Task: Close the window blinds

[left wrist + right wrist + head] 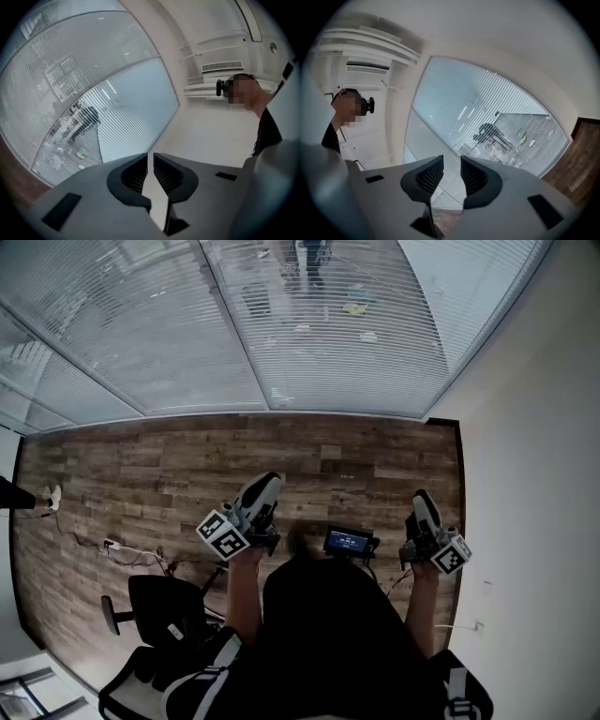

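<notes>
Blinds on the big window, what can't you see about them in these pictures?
- Top of the window blinds: cut off by the head view's upper edge.
- Their cord or wand: shows in no view.
- The dark shape behind the slats: right gripper view, broken up by the slats.
- Writing on the small screen: head view, too small.

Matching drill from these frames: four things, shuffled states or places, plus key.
Things:
1. blinds
2. office chair
3. left tongs
4. right tongs

States or places:
a. empty, the wider gap of the two
b. black, lower left of the head view
c. empty, only a narrow slit
d. white slats, scene beyond shows through

Pairs: 1-d, 2-b, 3-c, 4-a.
</notes>
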Action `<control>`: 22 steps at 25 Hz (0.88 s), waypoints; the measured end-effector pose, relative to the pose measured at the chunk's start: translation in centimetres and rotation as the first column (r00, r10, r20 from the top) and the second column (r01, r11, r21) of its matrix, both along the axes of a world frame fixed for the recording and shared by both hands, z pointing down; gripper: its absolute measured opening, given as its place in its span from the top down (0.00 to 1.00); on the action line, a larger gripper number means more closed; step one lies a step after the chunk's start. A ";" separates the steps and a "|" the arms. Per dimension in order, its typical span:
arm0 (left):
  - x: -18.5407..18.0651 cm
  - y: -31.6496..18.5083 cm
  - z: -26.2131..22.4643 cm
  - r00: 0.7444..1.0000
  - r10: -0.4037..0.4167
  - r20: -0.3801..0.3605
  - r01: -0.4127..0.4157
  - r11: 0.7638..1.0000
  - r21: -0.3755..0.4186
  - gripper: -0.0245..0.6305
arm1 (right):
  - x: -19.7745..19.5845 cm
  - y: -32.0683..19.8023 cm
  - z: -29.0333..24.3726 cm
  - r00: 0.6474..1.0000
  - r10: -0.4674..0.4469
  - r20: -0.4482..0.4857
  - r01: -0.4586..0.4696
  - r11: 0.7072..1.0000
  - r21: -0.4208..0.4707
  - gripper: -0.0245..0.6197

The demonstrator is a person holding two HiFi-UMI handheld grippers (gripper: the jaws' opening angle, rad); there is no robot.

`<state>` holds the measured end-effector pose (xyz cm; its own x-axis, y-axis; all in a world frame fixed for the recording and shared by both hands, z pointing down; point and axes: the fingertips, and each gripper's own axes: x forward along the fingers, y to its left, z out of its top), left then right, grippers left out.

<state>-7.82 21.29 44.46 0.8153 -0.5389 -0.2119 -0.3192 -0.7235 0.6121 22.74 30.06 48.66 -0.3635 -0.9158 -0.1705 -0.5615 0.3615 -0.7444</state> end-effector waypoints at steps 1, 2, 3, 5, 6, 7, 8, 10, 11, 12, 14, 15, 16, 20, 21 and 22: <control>0.1 0.0 0.0 1.000 -0.001 0.001 0.001 1.000 0.000 0.89 | 0.1 0.0 0.0 1.000 -0.003 0.002 0.003 1.000 0.004 0.77; 0.2 0.0 0.1 1.000 -0.001 0.002 0.001 1.000 0.000 0.89 | 0.2 -0.1 0.1 1.000 -0.006 0.003 0.006 1.000 0.008 0.77; 0.3 0.0 0.1 1.000 -0.002 0.002 0.002 1.000 0.000 0.89 | 0.3 -0.1 0.0 1.000 -0.007 0.002 0.007 1.000 0.010 0.77; 0.2 -0.1 0.0 1.000 -0.002 0.001 0.002 1.000 0.000 0.89 | 0.2 -0.4 -0.2 1.000 -0.004 -0.004 0.004 1.000 0.009 0.77; 0.1 -0.2 -0.1 1.000 -0.003 0.001 0.003 1.000 0.000 0.89 | 0.1 -0.5 -0.3 1.000 -0.003 -0.007 0.003 1.000 0.007 0.77; 0.0 -0.3 -0.1 1.000 -0.003 0.001 0.003 1.000 0.002 0.89 | 0.0 -0.6 -0.3 1.000 -0.004 -0.008 0.004 1.000 0.008 0.77; -0.1 -0.2 -0.1 1.000 -0.004 0.001 0.004 1.000 0.004 0.89 | -0.1 -0.6 -0.3 1.000 -0.006 -0.007 0.006 1.000 0.009 0.77; 0.0 0.0 0.1 1.000 -0.006 0.003 0.006 1.000 0.004 0.89 | 0.0 -0.1 0.0 1.000 -0.008 -0.009 0.008 1.000 0.006 0.77; 0.0 0.1 0.2 1.000 -0.006 0.003 0.006 1.000 0.002 0.89 | 0.0 0.0 0.2 1.000 -0.008 -0.011 0.008 1.000 0.002 0.77; -0.1 0.0 0.2 1.000 -0.006 0.002 0.006 1.000 0.000 0.89 | 0.0 0.1 0.2 1.000 -0.008 -0.013 0.008 1.000 -0.001 0.77; -0.2 0.0 0.2 1.000 -0.005 0.002 0.005 1.000 -0.003 0.89 | 0.0 0.0 0.1 1.000 -0.006 -0.012 0.006 1.000 -0.001 0.77; -0.2 0.0 0.2 1.000 -0.005 0.003 0.005 1.000 -0.004 0.89 | -0.1 0.1 0.0 1.000 -0.006 -0.008 0.006 1.000 0.002 0.77; -0.2 0.1 0.2 1.000 -0.004 0.004 0.004 1.000 -0.004 0.89 | -0.1 0.2 0.0 1.000 -0.005 -0.005 0.005 1.000 0.005 0.77; -0.1 0.3 0.4 1.000 -0.005 0.005 0.005 1.000 -0.003 0.89 | 0.2 0.3 0.3 1.000 -0.002 -0.008 0.002 1.000 -0.001 0.77; -0.1 0.4 0.5 1.000 -0.006 0.005 0.006 1.000 -0.003 0.89 | 0.2 0.4 0.4 1.000 -0.002 -0.009 0.002 1.000 -0.001 0.77; -0.1 0.4 0.5 1.000 -0.007 0.004 0.007 1.000 -0.003 0.89 | 0.1 0.4 0.3 1.000 -0.002 -0.009 0.002 1.000 0.000 0.77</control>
